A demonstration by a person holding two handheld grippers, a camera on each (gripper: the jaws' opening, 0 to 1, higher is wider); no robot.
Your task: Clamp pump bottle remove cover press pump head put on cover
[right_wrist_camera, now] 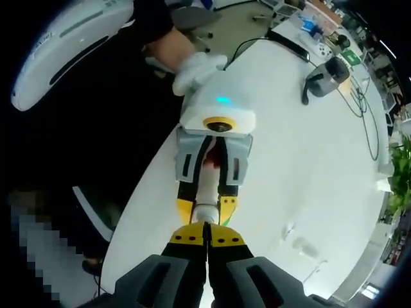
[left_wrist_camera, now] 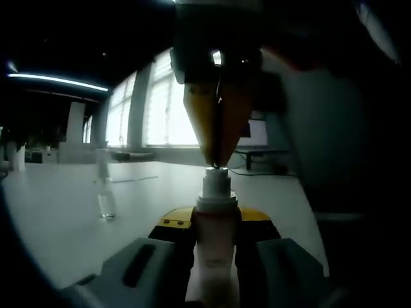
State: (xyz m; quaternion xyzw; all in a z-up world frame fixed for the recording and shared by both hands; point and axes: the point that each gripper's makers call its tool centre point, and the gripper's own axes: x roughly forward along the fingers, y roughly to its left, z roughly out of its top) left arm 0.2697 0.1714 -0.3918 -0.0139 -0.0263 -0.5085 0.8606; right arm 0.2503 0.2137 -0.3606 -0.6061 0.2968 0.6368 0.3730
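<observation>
A white pump bottle [left_wrist_camera: 215, 247] stands upright between the jaws of my left gripper [left_wrist_camera: 215, 224], which is shut on its body. Its pump head [left_wrist_camera: 216, 183] sticks up bare above the jaws. My right gripper [left_wrist_camera: 218, 157] comes down from above, its yellow tips shut together and touching the top of the pump head. In the right gripper view I look straight down: my right gripper [right_wrist_camera: 207, 236] is shut over the pump head [right_wrist_camera: 205, 212], and the left gripper [right_wrist_camera: 207, 206] clamps the bottle [right_wrist_camera: 209, 174] below. The clear cover [left_wrist_camera: 105, 196] stands alone on the table to the left.
The white table [right_wrist_camera: 308, 160] runs wide around the bottle. A grey headset-like device [right_wrist_camera: 327, 76] with a cable lies at its far end. A person's gloved hand [right_wrist_camera: 196, 67] holds the left gripper. Bright windows [left_wrist_camera: 168, 109] line the far wall.
</observation>
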